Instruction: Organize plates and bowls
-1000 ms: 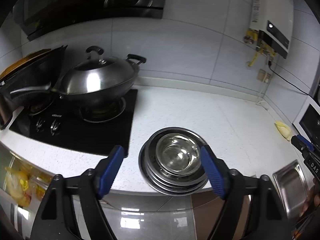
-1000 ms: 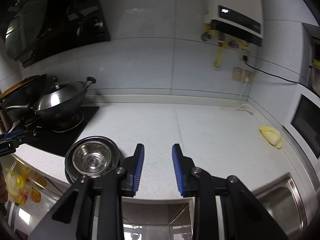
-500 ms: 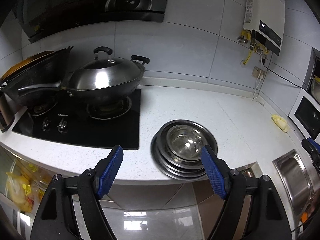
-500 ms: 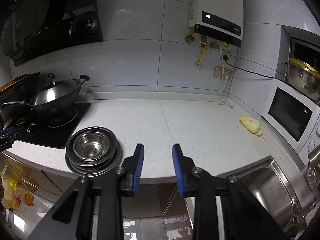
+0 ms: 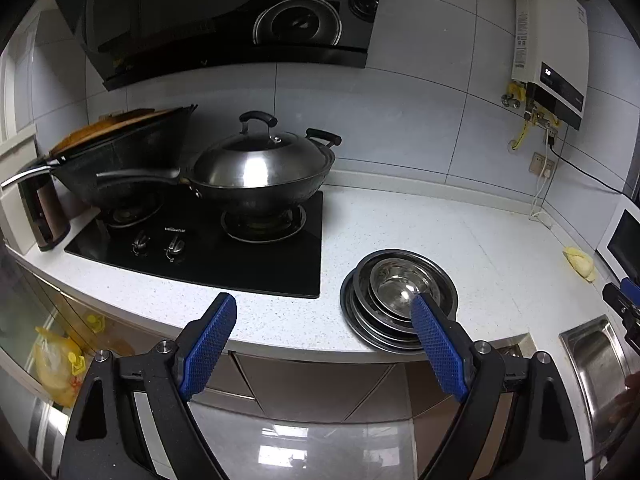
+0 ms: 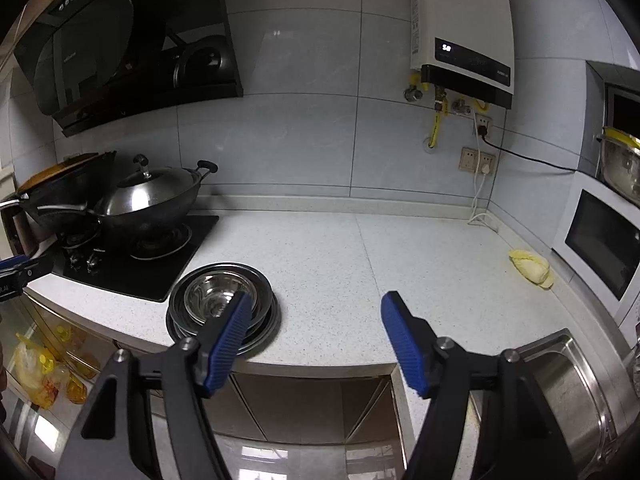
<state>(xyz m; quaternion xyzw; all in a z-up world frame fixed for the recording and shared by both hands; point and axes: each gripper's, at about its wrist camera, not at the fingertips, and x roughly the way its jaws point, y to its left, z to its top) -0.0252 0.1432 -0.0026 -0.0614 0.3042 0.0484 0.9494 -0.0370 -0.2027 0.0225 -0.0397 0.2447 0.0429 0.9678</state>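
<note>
Stack of steel plates and bowls (image 5: 394,300) sits on the white speckled counter (image 5: 460,236), near its front edge, just right of the black gas hob (image 5: 208,248). Wide shallow plates at the bottom, at least one smaller bowl (image 6: 218,294) nested on top; exact count cannot be read from the rims.

Left claw (image 5: 324,344): jaws spread wide, nothing held, hanging in front of and below the counter edge. Its right pad overlaps the stack in view, but contact is not evident. Right claw (image 6: 316,340): also wide open and empty, aimed at bare counter to the right of the stack; its left pad only crosses the stack's edge in view.

Handling judgement: polished metal, rigid, not fragile, light per piece but noticeably heavier as a whole stack. Surfaces are slick and curved, so the ribbed blue pads will likely slip on a bowl wall. Best hold is probably a pinch across a rim, one finger inside and one outside, taking the top bowl first. Nested pieces may stick together or clatter when separated.

Other items: lidded wok (image 5: 260,168) on the hob; sink (image 6: 572,396) at far right.
</note>
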